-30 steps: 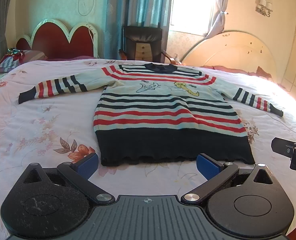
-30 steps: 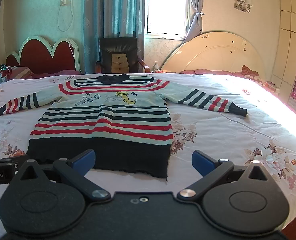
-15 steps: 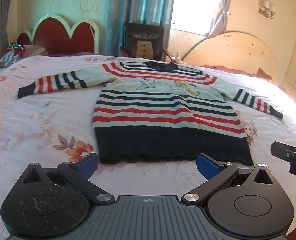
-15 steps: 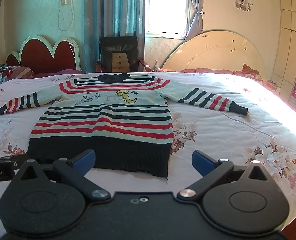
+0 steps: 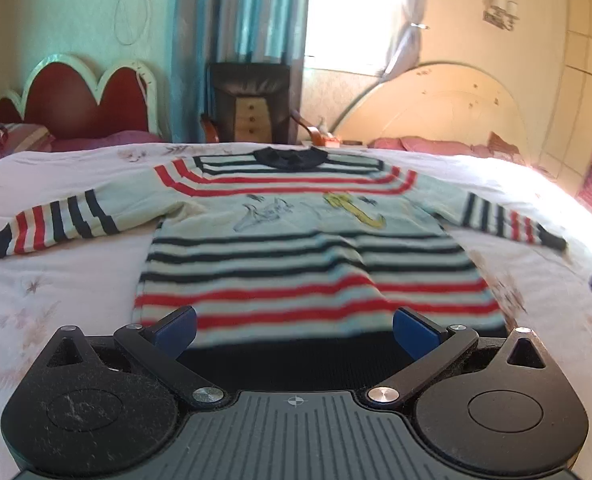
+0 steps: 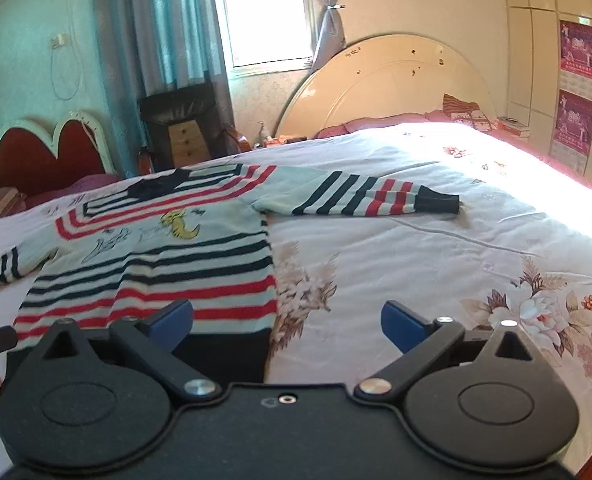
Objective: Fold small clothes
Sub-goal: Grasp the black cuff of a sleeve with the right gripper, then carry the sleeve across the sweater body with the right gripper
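Both wrist views low over bed (image 5: 76, 280), sharing sweater (image 5: 304, 240)

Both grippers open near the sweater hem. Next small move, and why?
Probably lower the right gripper onto the sweater's dark hem corner and close. Its fingers are open and straddle that corner, nothing is held, and the sweater lies flat on the bed unfolded. The left gripper is open over the hem middle.
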Tool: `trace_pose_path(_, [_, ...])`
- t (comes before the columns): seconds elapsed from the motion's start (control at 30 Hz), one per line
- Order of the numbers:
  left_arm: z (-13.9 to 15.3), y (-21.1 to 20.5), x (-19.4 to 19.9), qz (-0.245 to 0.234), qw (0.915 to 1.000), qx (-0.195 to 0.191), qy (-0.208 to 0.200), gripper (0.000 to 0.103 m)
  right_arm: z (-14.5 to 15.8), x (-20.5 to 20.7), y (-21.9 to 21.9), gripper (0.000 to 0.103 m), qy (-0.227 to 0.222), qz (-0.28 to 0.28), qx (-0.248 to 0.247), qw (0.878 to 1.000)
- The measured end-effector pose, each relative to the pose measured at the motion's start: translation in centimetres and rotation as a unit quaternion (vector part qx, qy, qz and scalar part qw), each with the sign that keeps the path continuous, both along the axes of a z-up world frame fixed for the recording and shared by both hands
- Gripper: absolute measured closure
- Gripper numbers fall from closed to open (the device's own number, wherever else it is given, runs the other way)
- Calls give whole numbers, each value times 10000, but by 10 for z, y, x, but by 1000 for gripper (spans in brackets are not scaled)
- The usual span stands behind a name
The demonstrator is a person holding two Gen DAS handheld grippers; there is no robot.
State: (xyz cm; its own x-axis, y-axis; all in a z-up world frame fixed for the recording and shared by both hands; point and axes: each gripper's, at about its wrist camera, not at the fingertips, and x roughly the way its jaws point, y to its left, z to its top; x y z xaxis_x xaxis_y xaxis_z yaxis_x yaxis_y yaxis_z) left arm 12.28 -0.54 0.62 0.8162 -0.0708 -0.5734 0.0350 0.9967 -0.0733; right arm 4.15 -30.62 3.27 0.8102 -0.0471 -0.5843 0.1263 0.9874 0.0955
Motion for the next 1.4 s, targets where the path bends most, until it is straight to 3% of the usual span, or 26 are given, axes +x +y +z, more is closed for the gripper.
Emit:
trace_pose_path(0.13, [-2, 12, 55, 370, 9991, 11, -195, 0, -2, 45, -43, 25, -133, -299, 203, 9993])
trace_pose_path(0.23, [-14, 21, 103, 631, 9978, 161, 143, 0, -13, 84, -77, 37, -199, -548, 510, 9970])
trace_pose_path(0.37, [-37, 33, 145, 711, 9959, 40, 551, 0, -41, 139, -135, 57, -139, -1179, 1192, 9857])
trace_pose_path(0.47, [-53, 38, 164, 722, 9955, 63, 608, 0, -66, 169, -176, 58, -140, -1737, 1598, 9716])
trace_pose_path(0.57, [-68, 45, 186, 735, 9941, -161, 785, 0, -91, 187, -205, 57, -196, -2129, 2030, 9555])
trace_pose_path(0.73, [-88, 48, 215, 987, 9895, -25, 1057, 0, -121, 202, -238, 58, -230, -2615, 2525, 9313])
trace_pose_path(0.83, [-100, 46, 225, 1025, 9865, 60, 1274, 0, -132, 204, -247, 60, -358, -2723, 2733, 9219])
trace_pose_path(0.93, [-104, 39, 225, 1007, 9872, 262, 1209, 0, -135, 207, -253, 67, -470, -2794, 2826, 9165])
trace_pose_path(1.07, [-104, 41, 224, 1081, 9872, 185, 1156, 0, -137, 212, -260, 92, -424, -2853, 2735, 9176])
trace_pose_path(1.17, [-102, 43, 225, 995, 9874, 210, 1214, 0, -133, 218, -261, 96, -339, -2775, 2605, 9241])
trace_pose_path(1.23, [-94, 48, 221, 1049, 9886, 156, 1064, 0, -120, 225, -252, 96, -367, -2564, 2198, 9405])
trace_pose_path(1.33, [-80, 58, 204, 1306, 9898, 376, 431, 0, -90, 239, -218, 96, -532, -1852, 1489, 9699])
trace_pose_path(1.4, [-75, 68, 201, 1323, 9900, 199, 458, 0, -71, 252, -180, 96, -619, -1155, 975, 9866])
